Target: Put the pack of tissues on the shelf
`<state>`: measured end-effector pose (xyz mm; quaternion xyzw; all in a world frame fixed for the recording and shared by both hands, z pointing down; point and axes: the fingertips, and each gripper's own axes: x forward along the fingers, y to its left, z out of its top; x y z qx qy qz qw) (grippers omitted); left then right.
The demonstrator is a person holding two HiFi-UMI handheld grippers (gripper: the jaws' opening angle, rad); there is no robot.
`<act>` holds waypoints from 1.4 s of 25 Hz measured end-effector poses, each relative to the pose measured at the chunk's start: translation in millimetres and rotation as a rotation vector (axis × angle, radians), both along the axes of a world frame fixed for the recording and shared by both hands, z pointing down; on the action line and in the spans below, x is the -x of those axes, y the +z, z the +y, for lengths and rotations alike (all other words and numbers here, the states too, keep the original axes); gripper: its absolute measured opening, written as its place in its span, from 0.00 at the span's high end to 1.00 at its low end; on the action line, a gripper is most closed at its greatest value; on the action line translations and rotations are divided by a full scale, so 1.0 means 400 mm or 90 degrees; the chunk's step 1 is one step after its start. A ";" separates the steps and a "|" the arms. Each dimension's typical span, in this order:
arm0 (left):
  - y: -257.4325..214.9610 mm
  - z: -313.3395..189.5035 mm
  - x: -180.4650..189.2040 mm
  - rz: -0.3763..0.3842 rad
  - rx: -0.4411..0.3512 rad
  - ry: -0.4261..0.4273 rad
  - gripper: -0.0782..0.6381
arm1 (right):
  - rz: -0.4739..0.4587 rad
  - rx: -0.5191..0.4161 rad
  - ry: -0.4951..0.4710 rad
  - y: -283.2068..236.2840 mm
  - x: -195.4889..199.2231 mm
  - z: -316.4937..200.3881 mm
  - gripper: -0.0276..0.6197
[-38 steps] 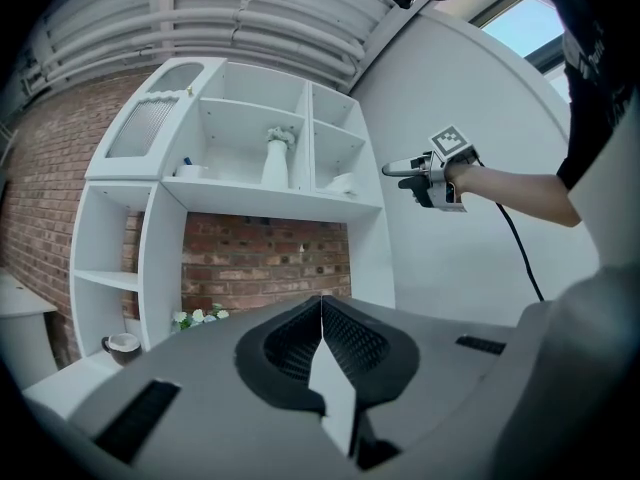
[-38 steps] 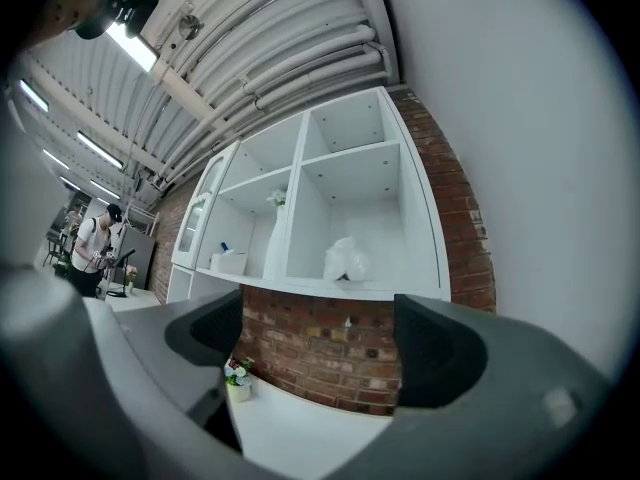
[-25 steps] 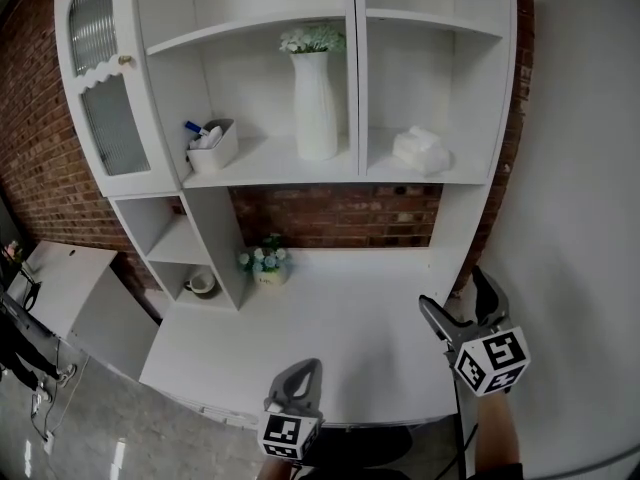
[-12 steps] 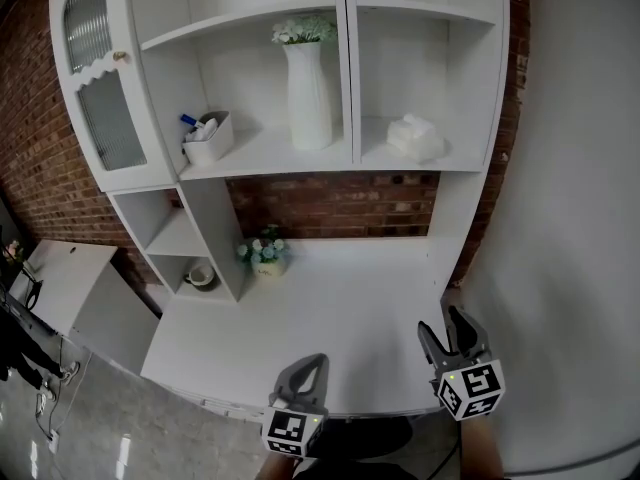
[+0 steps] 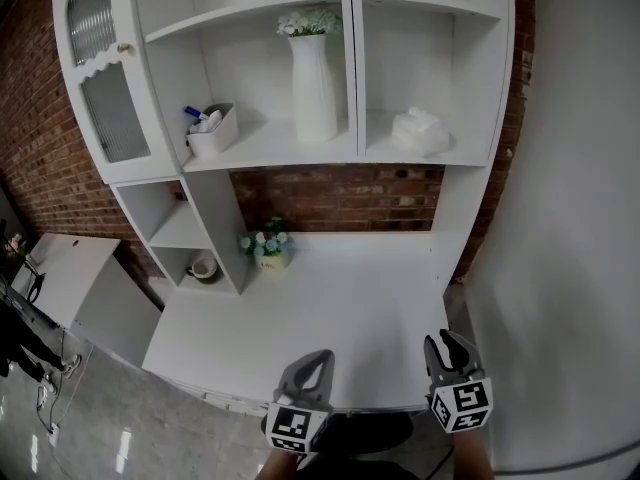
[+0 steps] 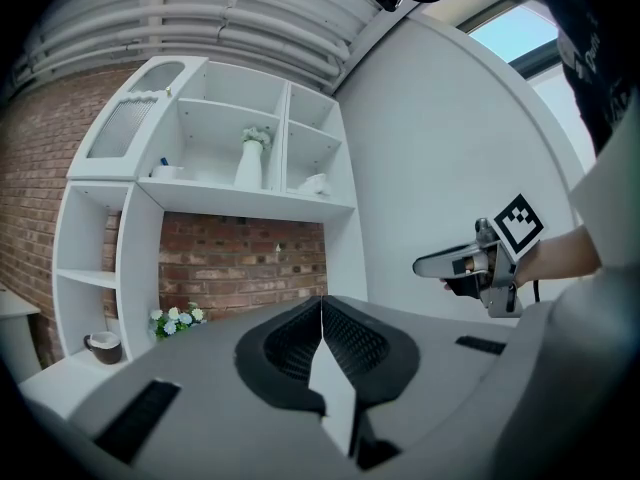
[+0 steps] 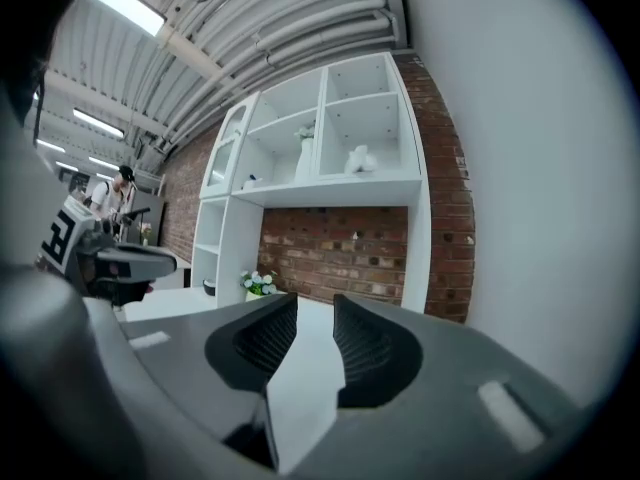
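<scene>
Head view, looking steeply down on tissues (image 5: pixel 420 131) already lying in the upper right bay of the shelf (image 5: pixel 430 158). Rumpled and soft-looking, resting on the bay floor just short of the right wall. Seen again as a small white lump in the right gripper view (image 7: pixel 360 158).

Beyond the divider, in the next bay left: tall vase (image 5: pixel 314 88) with flowers, then a box (image 5: pixel 213 133) of small items. Below, bare white desk (image 5: pixel 340 308), with a flower pot (image 5: pixel 266 251) at its back left.

Well apart from all that, at the desk's near edge: left gripper (image 5: pixel 320 358), fingers pressed together on nothing. Beside it, right gripper (image 5: pixel 446 340), fingers narrowed to a slim gap after just closing, nothing between them. Both empty, both pointing roughly level toward the shelf.

Judged done, going by placement alone; little left except keeping clear. Could still go wrong through a needless reach back up: soft pack nudged toward the bay's front lip and dropped onto the desk. Could also go wrong through a sweep across the middle bay: tall vase clipped and toppled. Lesser risk: a knock against the desk's front edge, close under both grippers.
</scene>
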<state>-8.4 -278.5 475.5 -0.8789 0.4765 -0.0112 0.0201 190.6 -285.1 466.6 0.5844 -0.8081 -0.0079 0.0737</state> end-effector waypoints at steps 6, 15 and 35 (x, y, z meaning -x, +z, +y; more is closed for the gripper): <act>0.007 0.016 -0.010 0.016 -0.010 0.015 0.87 | 0.047 0.008 0.006 0.038 0.006 0.009 0.89; 0.017 0.012 -0.018 0.011 -0.006 0.016 0.87 | 0.086 -0.015 -0.008 0.049 0.027 0.025 0.95; 0.049 0.001 0.008 -0.006 -0.003 0.001 0.87 | 0.130 -0.025 -0.001 0.046 0.057 0.015 0.95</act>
